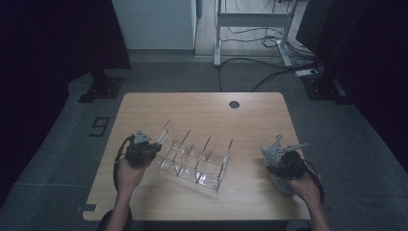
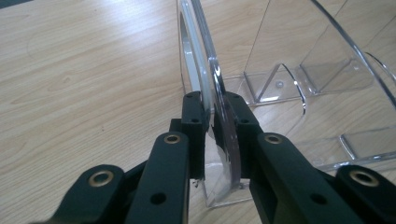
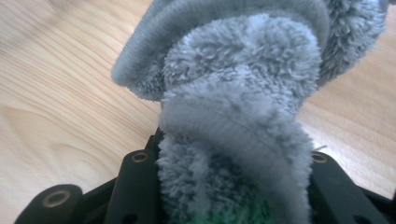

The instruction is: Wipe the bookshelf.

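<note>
Looking down from the high view, I see a clear plastic organizer (image 1: 195,161) with several upright dividers standing mid-table, toward the near edge, and a fluffy grey cloth (image 1: 275,159) bunched at the near right of the wooden table (image 1: 202,108). My left gripper (image 1: 153,146) is clamped on the organizer's leftmost wall; in the left gripper view the transparent panel (image 2: 219,107) runs edge-on between the two black jaws, pads pressed to it. My right gripper (image 1: 276,161) has its jaws pinched around the cloth (image 3: 238,107) (a hint of green shows low in the pile). The cloth hides the right fingertips, and the organizer's far compartments are hard to separate through the glare.
</note>
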A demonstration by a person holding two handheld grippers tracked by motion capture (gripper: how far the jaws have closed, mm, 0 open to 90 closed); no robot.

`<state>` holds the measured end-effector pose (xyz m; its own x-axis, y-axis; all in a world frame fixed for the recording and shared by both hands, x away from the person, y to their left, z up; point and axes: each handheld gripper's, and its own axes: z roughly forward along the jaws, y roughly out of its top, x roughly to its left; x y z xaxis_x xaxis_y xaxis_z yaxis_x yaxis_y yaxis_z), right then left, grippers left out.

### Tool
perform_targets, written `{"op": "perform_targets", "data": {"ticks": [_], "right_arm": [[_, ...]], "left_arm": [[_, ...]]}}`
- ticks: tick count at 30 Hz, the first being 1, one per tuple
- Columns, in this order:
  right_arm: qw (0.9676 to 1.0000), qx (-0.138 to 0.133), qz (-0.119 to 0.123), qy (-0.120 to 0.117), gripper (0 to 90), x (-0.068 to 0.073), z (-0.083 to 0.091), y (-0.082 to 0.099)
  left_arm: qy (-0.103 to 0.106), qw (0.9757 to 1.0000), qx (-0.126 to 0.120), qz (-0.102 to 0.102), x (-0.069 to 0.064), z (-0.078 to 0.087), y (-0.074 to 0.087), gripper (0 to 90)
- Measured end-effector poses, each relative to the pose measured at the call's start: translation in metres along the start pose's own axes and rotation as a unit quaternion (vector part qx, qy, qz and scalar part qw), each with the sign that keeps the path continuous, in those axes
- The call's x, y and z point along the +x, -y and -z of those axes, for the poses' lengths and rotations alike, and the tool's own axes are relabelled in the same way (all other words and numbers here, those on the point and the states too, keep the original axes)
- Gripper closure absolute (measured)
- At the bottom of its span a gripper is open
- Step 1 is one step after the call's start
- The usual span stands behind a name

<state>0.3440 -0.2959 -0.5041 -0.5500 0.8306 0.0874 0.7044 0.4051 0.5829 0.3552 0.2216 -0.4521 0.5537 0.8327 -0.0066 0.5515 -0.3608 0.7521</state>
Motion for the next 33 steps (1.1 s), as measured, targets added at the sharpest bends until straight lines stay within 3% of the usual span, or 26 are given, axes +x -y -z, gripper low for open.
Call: {"op": "perform_targets", "data": {"ticks": [8, 14, 21, 33], "right_arm": [[0.9968, -0.062, 0.004, -0.05, 56.9, 0.023, 0.018, -0.023], [0.9924, -0.08, 0.044, -0.083, 56.9, 0.049, 0.016, -0.047], [0.9903, -0.076, 0.089, -0.075, 56.7, 0.076, -0.002, -0.073], [0.9862, -0.075, 0.126, -0.077, 57.9, 0.095, -0.014, -0.087]], "left_arm": [[-0.01, 0.9999, 0.003, -0.004, 0.0, -0.002, -0.002, 82.5], [-0.01, 0.9999, 0.002, -0.002, 0.001, -0.002, -0.003, 83.1], [0.0, 1.0, -0.002, -0.002, 0.003, -0.003, -0.002, 82.9], [-0.011, 0.9999, 0.003, -0.006, 0.0, -0.004, -0.004, 84.3]]}}
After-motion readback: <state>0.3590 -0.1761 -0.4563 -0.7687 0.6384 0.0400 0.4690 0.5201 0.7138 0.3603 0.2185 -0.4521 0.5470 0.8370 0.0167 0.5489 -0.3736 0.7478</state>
